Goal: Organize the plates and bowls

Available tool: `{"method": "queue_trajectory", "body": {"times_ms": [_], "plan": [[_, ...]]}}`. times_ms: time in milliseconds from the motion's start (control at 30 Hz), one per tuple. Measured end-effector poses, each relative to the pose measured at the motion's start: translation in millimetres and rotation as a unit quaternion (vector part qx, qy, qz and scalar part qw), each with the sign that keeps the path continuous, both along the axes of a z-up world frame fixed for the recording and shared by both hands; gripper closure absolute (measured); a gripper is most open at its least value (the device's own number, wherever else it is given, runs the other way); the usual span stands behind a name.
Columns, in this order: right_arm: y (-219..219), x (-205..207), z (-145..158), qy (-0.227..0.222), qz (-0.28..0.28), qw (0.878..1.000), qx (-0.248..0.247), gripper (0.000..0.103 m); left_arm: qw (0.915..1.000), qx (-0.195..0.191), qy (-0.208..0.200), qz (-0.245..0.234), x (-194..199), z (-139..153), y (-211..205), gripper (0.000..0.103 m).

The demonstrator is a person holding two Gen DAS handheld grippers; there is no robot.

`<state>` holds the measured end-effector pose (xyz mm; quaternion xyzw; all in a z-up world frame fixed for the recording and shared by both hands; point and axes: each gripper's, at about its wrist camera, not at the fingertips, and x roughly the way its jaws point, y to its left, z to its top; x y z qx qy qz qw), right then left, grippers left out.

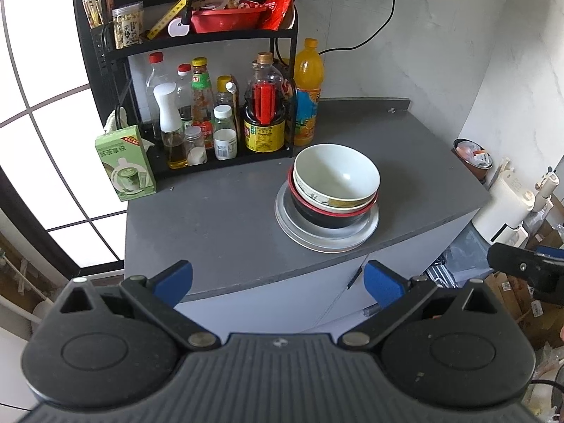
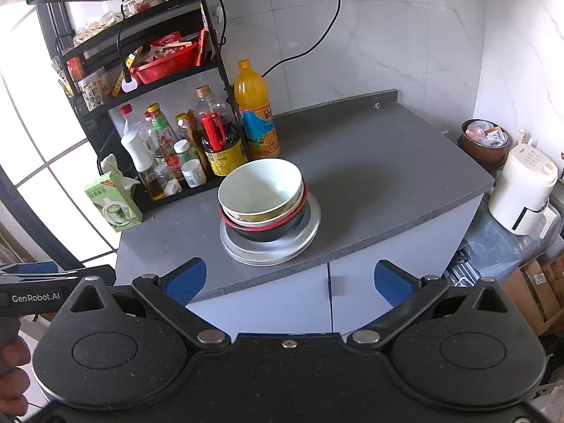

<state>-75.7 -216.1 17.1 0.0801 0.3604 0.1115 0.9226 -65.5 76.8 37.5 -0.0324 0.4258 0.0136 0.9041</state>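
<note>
A white bowl [image 1: 335, 172] [image 2: 261, 187] sits nested on top of a stack, over a patterned bowl and a black bowl with a red rim [image 1: 331, 216] [image 2: 271, 229]. The stack rests on round silver plates [image 1: 328, 239] [image 2: 268, 250] near the front edge of the grey counter [image 1: 218, 218] [image 2: 370, 183]. My left gripper [image 1: 278, 282] hangs open in front of the counter edge, holding nothing. My right gripper [image 2: 289, 282] is open too, back from the stack and below the counter's edge. The right gripper's body shows at the left wrist view's right edge.
A black rack [image 1: 116, 70] [image 2: 88, 112] with sauce bottles stands at the back left, an orange juice bottle [image 1: 308, 95] [image 2: 255, 109] beside it. A green tissue box [image 1: 125, 164] [image 2: 112, 201] sits left. A white appliance [image 2: 521, 190] stands right of the counter. A hand [image 2: 10, 370] holds the left gripper.
</note>
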Motion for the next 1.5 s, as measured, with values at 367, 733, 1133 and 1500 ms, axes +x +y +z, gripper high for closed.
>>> {"method": "queue_trajectory", "body": {"times_ms": [367, 733, 1133, 1500], "plan": [[-1, -3, 0, 0.006, 0.007, 1.000, -0.002, 0.001, 1.0000, 0.005, 0.005, 0.004, -2, 0, 8, 0.001], [-3, -10, 2, 0.004, 0.008, 1.000, -0.019, 0.001, 0.9999, 0.004, 0.009, -0.003, -8, -2, 2, 0.001], [-9, -15, 1, 0.005, 0.011, 1.000, -0.019, 0.001, 0.9999, 0.008, 0.010, -0.004, -13, -1, -5, 0.001], [-10, -16, 1, 0.004, 0.011, 1.000, -0.019, 0.001, 0.9999, 0.009, 0.014, 0.002, -14, -2, -8, 0.001]]}}
